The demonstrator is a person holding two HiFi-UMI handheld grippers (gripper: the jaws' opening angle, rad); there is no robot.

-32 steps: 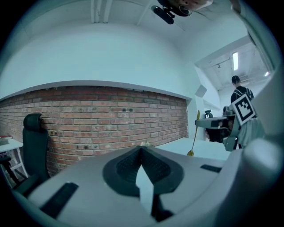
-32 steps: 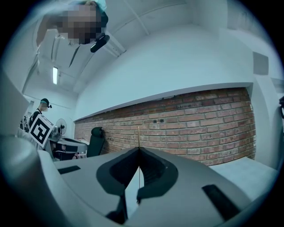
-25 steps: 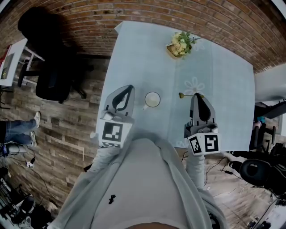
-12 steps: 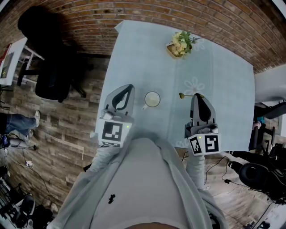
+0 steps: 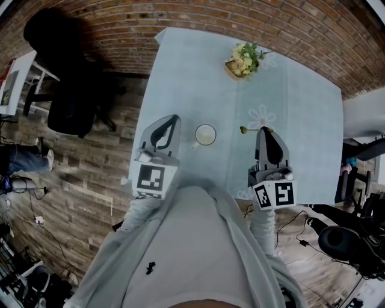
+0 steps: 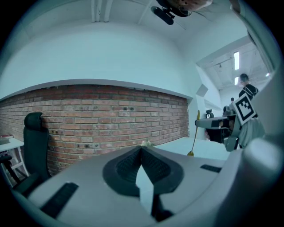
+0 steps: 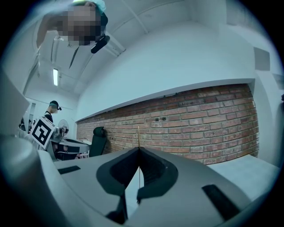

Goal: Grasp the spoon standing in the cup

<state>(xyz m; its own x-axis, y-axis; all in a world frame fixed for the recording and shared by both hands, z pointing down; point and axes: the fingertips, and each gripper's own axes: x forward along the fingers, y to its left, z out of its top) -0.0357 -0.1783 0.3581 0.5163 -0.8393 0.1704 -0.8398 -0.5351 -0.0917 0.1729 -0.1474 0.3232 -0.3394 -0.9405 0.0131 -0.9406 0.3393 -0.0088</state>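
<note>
Office-like studio, brick wall (image 5: 240, 18), black office chair (image 5: 71, 111), wood-plank floor (image 5: 90, 174), loose cables (image 5: 304, 243)

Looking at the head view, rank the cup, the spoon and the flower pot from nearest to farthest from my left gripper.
1. The cup, just to the right of the left gripper.
2. The spoon, farther right, clamped in the right gripper.
3. The flower pot, near the far edge of the table.
</note>
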